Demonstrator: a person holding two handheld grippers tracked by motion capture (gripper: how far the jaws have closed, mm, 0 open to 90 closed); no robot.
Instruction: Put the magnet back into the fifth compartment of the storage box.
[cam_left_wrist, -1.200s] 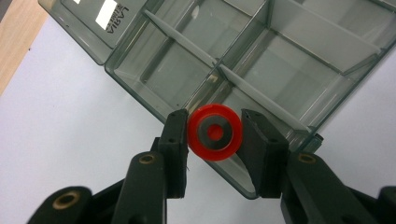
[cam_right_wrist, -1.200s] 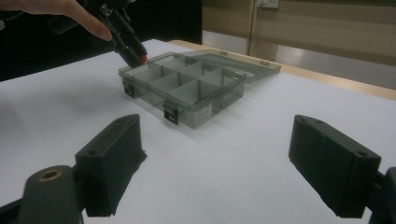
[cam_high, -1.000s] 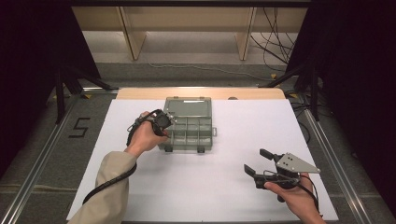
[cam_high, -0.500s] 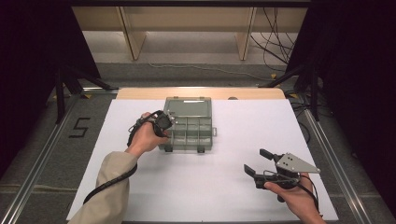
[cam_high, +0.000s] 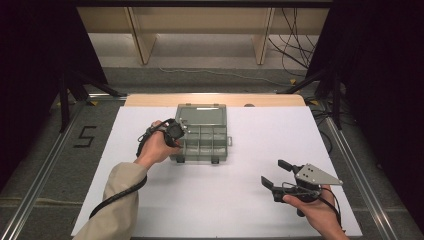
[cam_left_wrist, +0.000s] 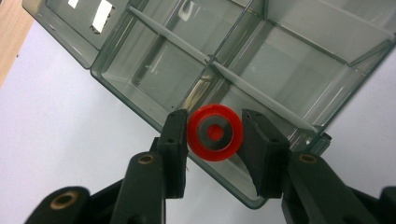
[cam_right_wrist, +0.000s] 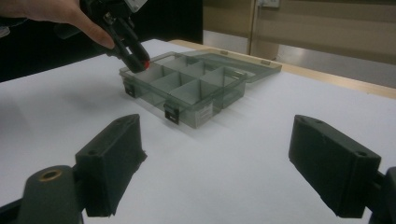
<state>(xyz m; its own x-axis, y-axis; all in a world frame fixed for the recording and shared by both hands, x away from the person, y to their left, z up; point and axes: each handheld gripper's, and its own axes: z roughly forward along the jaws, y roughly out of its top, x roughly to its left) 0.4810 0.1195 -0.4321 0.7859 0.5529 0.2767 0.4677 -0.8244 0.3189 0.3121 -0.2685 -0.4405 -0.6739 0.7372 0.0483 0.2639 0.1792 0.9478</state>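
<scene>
The left gripper held a red ring with a grey band and red centre, one jaw pressed against each side of it. Directly beyond the jaw tips lay the compartment box, a clear grey-green organiser with its lid folded open; the ring hung over the box's near wall, above the corner compartment closest to the gripper. In the high view, the left gripper stood at the left edge of the box, with the left hand wrapped around it. In the right gripper view, the ring showed as a red spot at the tips of the far gripper, just above the box's corner. The right gripper was spread wide with nothing between its jaws, the box well ahead of it. It rested in the right hand over the white table cover, well apart from the box.
</scene>
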